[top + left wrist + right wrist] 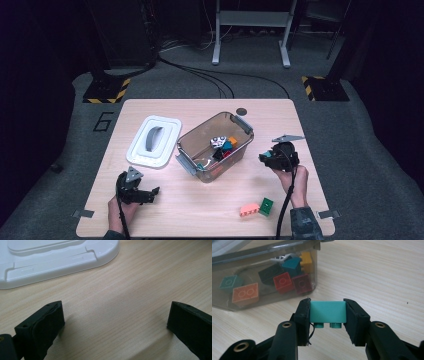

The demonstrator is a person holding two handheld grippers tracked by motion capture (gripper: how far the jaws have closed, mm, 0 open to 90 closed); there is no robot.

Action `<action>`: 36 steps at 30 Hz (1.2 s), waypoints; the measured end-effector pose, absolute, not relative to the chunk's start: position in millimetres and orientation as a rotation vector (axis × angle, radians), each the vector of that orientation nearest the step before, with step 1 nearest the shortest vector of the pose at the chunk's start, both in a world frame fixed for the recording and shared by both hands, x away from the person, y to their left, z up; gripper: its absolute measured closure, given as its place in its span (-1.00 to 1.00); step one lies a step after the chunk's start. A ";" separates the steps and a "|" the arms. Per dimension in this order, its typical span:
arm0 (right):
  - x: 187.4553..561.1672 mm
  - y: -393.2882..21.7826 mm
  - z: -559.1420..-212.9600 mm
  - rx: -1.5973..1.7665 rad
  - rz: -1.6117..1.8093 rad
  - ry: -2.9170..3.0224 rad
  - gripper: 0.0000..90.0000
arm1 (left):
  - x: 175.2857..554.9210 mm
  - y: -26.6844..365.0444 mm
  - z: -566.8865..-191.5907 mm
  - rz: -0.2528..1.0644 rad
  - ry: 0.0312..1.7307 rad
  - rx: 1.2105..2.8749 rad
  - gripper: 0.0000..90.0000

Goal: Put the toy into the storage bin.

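High view: clear smoky plastic bin (212,147) sits mid-table w/ several coloured blocks already inside, its white plastic lid (154,141) off at the bin's 9 o'clock. Salmon block (249,210) and green block (266,206) lie on the wooden table (200,210) at the bin's 5 o'clock, so approx. two left after the one in hand. Left gripper view: left gripper (112,322) is released, jaws spread wide over bare wood, nothing btwn them. Right gripper view: right gripper (327,315) is clenched on a teal two-stud plastic block (327,312), studs down, bin wall at 11 o'clock, block not yet over the rim.
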State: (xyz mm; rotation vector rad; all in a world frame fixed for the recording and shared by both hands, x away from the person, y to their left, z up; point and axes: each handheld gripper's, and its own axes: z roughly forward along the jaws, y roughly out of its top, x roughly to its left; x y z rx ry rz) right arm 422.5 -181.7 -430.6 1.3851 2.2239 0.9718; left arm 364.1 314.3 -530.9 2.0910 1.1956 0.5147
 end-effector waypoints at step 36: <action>443.7 -177.6 -364.2 1.314 1.054 2.128 0.30 | 364.1 312.9 -531.5 0.517 1.211 2.074 -0.98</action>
